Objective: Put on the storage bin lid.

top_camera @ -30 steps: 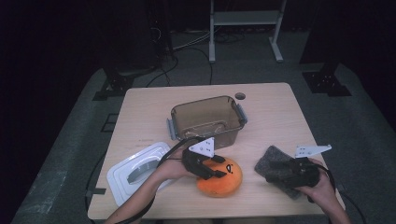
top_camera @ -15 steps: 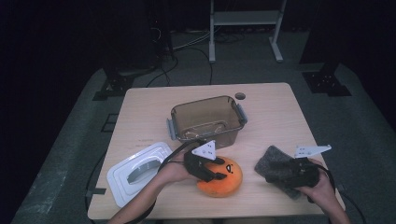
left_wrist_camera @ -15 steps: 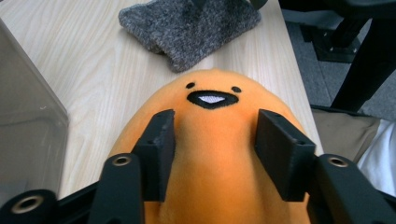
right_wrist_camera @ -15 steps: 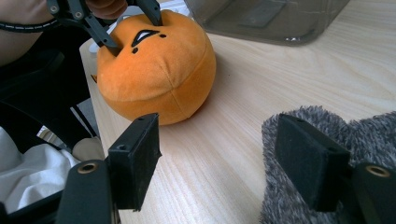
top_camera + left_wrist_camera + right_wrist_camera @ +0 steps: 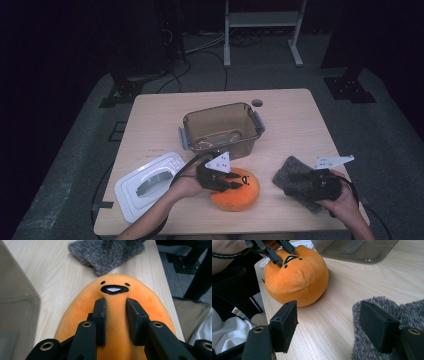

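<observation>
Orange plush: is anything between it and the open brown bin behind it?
Nothing visible. The left gripper has just closed its fingers on the orange plush; bare table separates it from the brown bin.

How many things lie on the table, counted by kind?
Plush toys: 1, the orange plush
Grey cloths: 1, the cloth
Bins: 1, the clear bin
Lids: 1, the white lid
Total: 4

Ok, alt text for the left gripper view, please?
The left gripper pinches a fold of an orange plush toy with a stitched face, its jaws having just closed. Beyond lie a grey fuzzy cloth and the wooden table.
</observation>
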A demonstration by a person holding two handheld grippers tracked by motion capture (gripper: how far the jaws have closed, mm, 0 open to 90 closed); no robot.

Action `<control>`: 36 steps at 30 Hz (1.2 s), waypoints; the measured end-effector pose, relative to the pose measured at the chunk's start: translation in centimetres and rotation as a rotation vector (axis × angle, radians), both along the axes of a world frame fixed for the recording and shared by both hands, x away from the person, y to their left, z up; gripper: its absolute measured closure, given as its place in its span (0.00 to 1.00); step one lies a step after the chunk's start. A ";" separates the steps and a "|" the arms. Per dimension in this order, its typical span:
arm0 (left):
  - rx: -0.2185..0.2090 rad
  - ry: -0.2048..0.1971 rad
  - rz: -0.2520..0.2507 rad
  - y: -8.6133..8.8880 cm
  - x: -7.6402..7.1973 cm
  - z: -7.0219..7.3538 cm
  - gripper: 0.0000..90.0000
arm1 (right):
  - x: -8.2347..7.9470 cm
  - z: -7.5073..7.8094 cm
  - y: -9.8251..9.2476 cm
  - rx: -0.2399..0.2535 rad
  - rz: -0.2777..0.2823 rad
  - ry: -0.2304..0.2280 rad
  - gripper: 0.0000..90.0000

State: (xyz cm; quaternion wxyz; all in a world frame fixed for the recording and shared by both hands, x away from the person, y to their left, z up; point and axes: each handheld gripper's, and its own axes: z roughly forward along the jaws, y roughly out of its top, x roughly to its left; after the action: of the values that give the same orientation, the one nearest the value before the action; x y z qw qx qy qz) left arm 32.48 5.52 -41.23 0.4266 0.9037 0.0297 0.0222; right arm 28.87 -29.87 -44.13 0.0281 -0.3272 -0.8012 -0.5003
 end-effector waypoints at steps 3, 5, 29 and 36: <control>-0.024 0.008 0.005 0.1 -0.1 0.1 0.81 | 0.0 0.0 -0.1 0.001 -0.001 -0.003 0.33; -0.031 0.014 0.004 0.1 -0.1 0.3 0.82 | 0.0 0.0 -0.1 0.002 -0.003 -0.003 0.33; -0.096 0.021 0.005 0.7 -0.5 2.0 0.87 | -0.1 0.1 -0.3 0.005 -0.008 -0.011 0.33; -0.131 0.014 0.009 1.1 -0.5 3.5 0.87 | 0.0 0.1 -0.3 0.005 -0.008 -0.009 0.33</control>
State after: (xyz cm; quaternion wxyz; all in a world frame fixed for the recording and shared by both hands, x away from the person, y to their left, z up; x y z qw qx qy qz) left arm 31.96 6.58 -37.77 0.4844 0.8738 0.0383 0.0158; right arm 28.86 -30.15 -44.02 0.0234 -0.3284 -0.7987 -0.5037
